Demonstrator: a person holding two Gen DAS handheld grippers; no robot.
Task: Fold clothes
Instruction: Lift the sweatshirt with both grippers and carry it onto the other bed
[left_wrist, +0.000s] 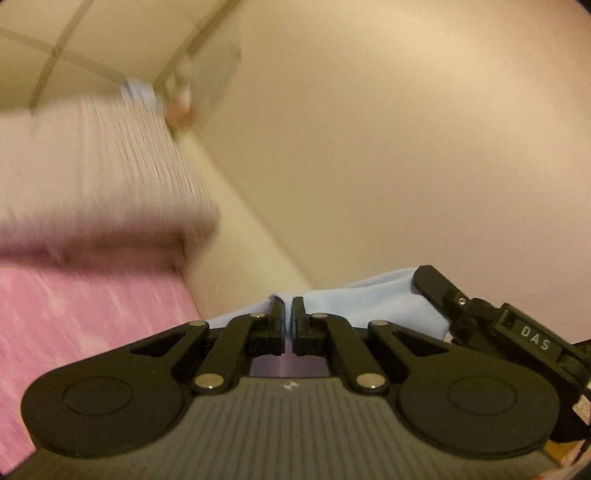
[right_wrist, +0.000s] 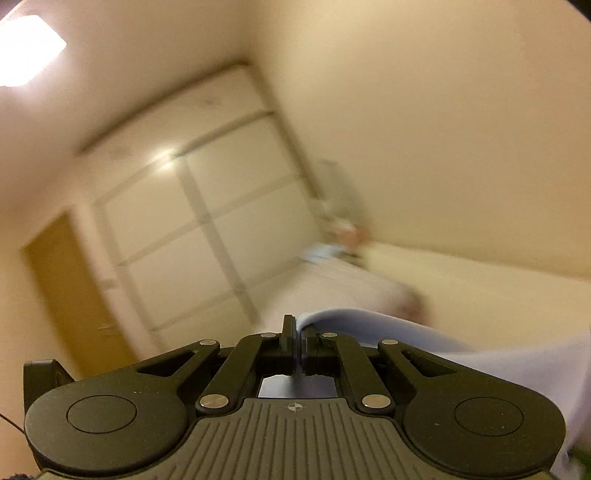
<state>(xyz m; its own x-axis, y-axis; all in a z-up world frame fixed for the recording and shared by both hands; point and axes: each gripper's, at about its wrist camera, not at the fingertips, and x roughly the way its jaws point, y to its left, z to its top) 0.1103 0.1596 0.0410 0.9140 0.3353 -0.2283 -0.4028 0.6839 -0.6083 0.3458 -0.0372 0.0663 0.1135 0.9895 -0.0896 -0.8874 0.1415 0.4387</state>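
From my left wrist view, my left hand-held gripper (left_wrist: 288, 314) has its fingers drawn nearly together, with a thin slot between the tips, and a fold of the light blue garment (left_wrist: 373, 301) pinched there. The cloth spreads to the right behind the fingers, up off the bed, and reaches my right hand-held gripper (left_wrist: 439, 291), which enters from the right edge with "DAS" printed on its body. Only this view shows the bed (left_wrist: 92, 314): a pink sheet at the left edge, with a pale blurred block above it that I cannot identify. A cream wall (left_wrist: 406, 147) fills the rest.

From my right wrist view, the right hand-held gripper (right_wrist: 299, 330) is closed tight on an edge of the same garment (right_wrist: 369, 321), which trails off to the right and down past the frame edge, its lower part cut off. Only here do I see the white panelled wardrobe (right_wrist: 207, 221), a wooden door (right_wrist: 70, 295) at the left and a ceiling light (right_wrist: 26, 48) in the upper left corner. Everything beyond the fingers is smeared by motion blur, and the small objects near the wall corner are unreadable.
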